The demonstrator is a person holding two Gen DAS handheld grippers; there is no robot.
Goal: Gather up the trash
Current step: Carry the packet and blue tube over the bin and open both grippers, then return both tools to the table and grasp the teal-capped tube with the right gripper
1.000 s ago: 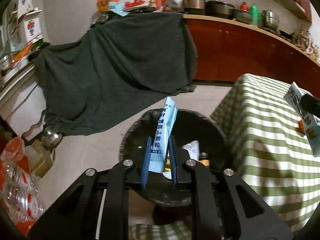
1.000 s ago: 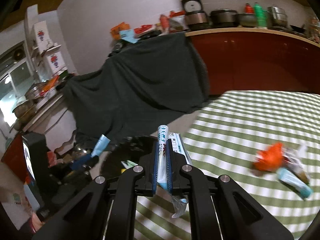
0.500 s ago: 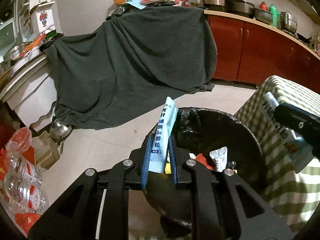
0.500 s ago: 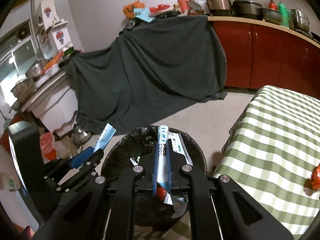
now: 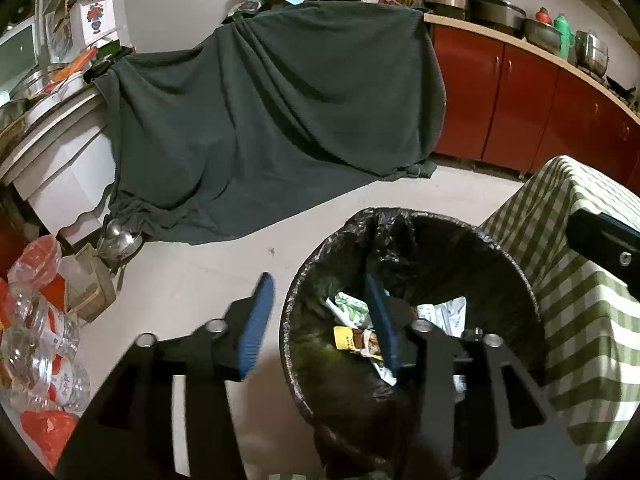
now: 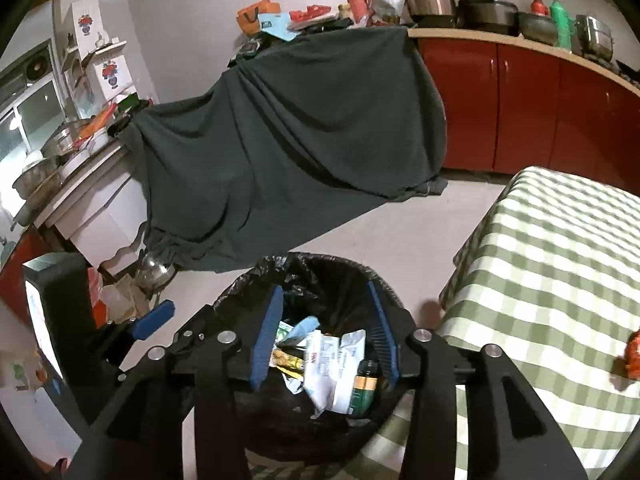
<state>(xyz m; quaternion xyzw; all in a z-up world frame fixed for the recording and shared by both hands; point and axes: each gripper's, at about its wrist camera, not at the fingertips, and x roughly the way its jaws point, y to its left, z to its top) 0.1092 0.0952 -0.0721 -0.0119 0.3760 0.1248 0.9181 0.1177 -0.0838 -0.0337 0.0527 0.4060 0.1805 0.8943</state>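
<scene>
Drop step: left gripper (image 5: 320, 312) and right gripper (image 6: 326, 336) jaws just opened, empty, above bin (image 6: 240, 292). Next: orange wrapper (image 6: 634, 350) on table (image 6: 560, 248), to the right gripper's right.

Kitchen interior seen from above the floor.
We note red cabinets (image 6: 520, 108), pale floor (image 5: 224, 268), a dark draped cloth (image 5: 272, 120), and a green-checked tablecloth (image 6: 560, 248).

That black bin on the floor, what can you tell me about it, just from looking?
The bin is round and dark, lined with a crinkled black plastic bag folded over its rim. It stands upright on the pale floor beside the green-checked tablecloth. Inside lie loose wrappers, a yellow packet and a small dark bottle. It looks partly filled. Both grippers hang open above it, touching nothing.
</scene>
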